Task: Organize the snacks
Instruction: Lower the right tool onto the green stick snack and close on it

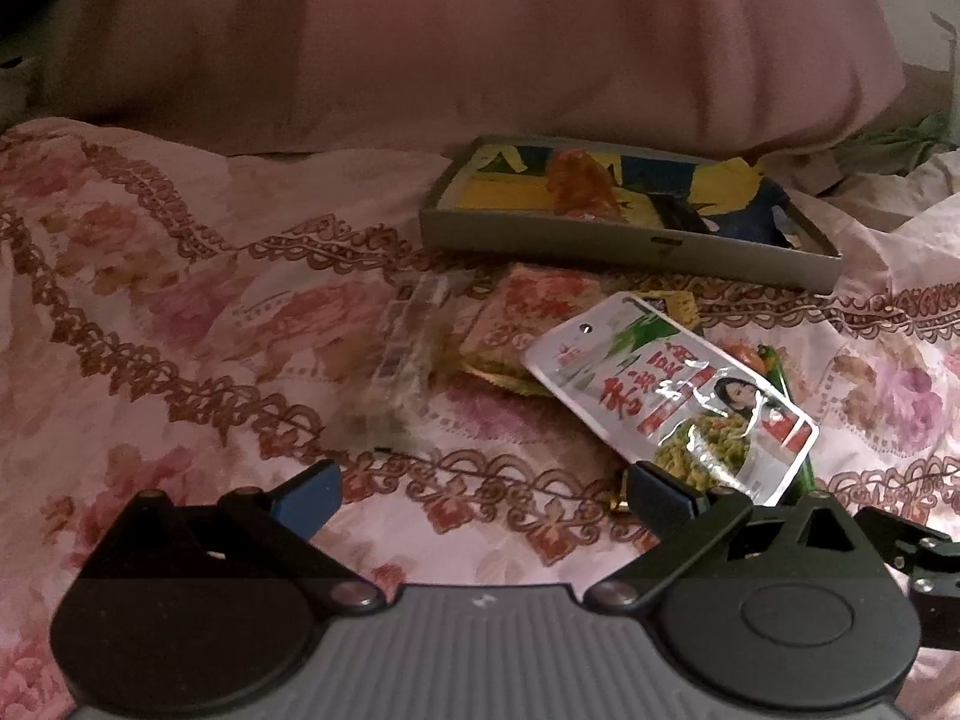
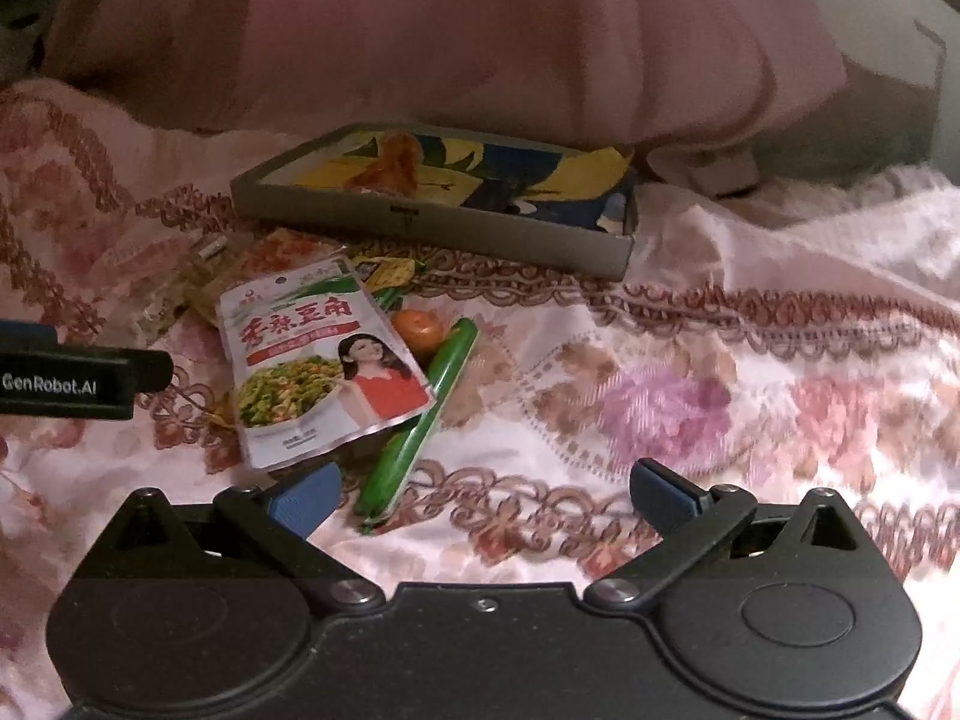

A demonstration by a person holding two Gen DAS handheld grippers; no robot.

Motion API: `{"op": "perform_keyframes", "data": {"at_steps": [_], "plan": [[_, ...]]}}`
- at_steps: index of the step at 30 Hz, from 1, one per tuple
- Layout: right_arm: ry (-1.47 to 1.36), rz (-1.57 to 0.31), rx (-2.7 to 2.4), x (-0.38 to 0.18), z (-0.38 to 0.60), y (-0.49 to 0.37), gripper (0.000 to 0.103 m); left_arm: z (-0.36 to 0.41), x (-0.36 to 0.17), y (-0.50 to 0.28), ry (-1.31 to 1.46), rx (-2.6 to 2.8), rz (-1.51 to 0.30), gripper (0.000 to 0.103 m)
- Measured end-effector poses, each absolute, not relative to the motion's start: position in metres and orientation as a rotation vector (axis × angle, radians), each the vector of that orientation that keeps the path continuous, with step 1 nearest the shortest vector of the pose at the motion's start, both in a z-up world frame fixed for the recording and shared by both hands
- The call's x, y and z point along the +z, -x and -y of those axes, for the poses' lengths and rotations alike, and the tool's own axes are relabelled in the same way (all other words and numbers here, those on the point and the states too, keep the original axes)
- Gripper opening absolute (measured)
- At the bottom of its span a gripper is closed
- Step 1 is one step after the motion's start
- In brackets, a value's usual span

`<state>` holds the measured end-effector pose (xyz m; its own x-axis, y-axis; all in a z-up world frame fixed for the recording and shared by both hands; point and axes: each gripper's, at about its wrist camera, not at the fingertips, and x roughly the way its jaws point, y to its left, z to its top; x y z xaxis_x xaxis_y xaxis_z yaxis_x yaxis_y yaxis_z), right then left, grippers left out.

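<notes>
A pile of snacks lies on a floral bedspread in front of a shallow grey box (image 1: 630, 243) (image 2: 432, 222). The box holds an orange snack packet (image 1: 579, 183) (image 2: 390, 165) on a yellow and blue lining. A white pouch with a woman's picture (image 1: 666, 396) (image 2: 324, 360) tops the pile, over a red-orange packet (image 1: 528, 312), a clear packet (image 1: 408, 348), a green stick (image 2: 420, 414) and an orange ball (image 2: 417, 327). My left gripper (image 1: 480, 495) is open and empty, just short of the pile. My right gripper (image 2: 480, 495) is open and empty, its left finger beside the green stick.
A large pink pillow (image 1: 480, 42) (image 2: 450, 30) stands behind the box. The bedspread (image 2: 720, 396) spreads wide to the right of the pile. The left gripper's black body (image 2: 72, 381) shows at the left edge of the right wrist view.
</notes>
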<state>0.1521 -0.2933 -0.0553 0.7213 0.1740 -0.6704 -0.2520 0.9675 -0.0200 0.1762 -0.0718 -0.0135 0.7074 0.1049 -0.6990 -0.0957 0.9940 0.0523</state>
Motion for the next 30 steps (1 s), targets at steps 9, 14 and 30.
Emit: {"op": "perform_keyframes", "data": {"at_steps": [9, 14, 30], "plan": [[0.149, -0.723, 0.273, -0.071, 0.289, -0.172, 0.102, 0.077, -0.02, -0.198, 0.007, 0.108, -0.784, 0.103], [0.163, -0.73, 0.314, -0.08, 0.282, -0.175, 0.102, 0.078, -0.026, -0.214, 0.043, 0.096, -0.807, 0.103], [0.19, -0.714, 0.316, -0.09, 0.277, -0.182, 0.059, 0.082, -0.042, -0.237, 0.281, -0.063, -0.833, 0.1]]}}
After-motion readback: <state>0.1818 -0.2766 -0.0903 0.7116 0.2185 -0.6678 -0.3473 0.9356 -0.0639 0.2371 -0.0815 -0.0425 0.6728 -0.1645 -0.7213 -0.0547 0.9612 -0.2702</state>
